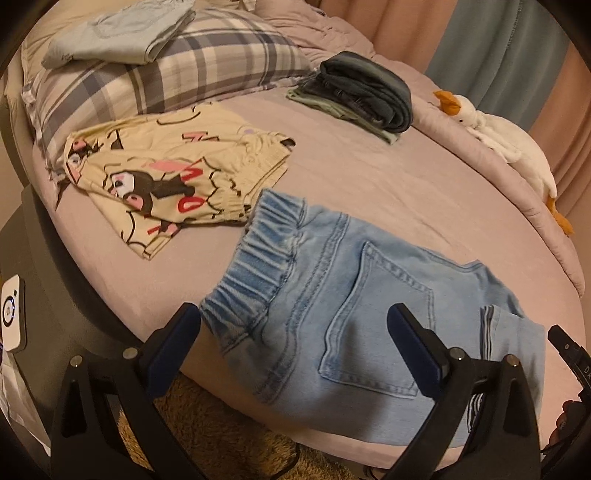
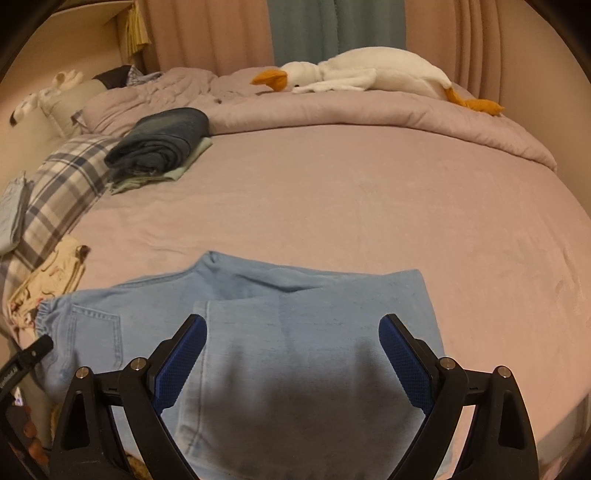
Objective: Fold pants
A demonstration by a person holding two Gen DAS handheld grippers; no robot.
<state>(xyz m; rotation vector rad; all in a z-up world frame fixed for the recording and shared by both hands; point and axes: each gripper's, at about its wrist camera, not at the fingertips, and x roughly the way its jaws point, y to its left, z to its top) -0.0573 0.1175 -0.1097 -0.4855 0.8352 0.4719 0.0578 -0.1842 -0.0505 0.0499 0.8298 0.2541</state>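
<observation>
The light-blue denim pants (image 1: 332, 295) are laid folded at the near edge of the bed (image 1: 369, 177), at about 6 o'clock in both views. In the left wrist view the elastic waistband (image 1: 266, 251) and a back pocket (image 1: 373, 325) are seen, and the left gripper (image 1: 295, 347) is held above them with its jaws spread wide and nothing grasped. Only this view shows the cream cartoon-print garment (image 1: 166, 173) at 10 o'clock, just beside the waistband, a folded pale-blue garment (image 1: 122, 33) on the plaid pillow (image 1: 184, 70) at 11 o'clock, and a shaggy rug (image 1: 221, 435) below the bed edge. In the right wrist view the folded leg end (image 2: 314, 332) is seen, with the right gripper (image 2: 291, 354) above it, jaws also released and empty; its shadow falls on the denim. Only here the whole goose plush (image 2: 369, 70) is shown at 1 o'clock on the rolled duvet (image 2: 369, 114). The dark folded jeans stack (image 2: 159, 144) lies at 10 o'clock. Between the pants and the duvet a wide bare sheet is left open, from 12 to 3 o'clock.
</observation>
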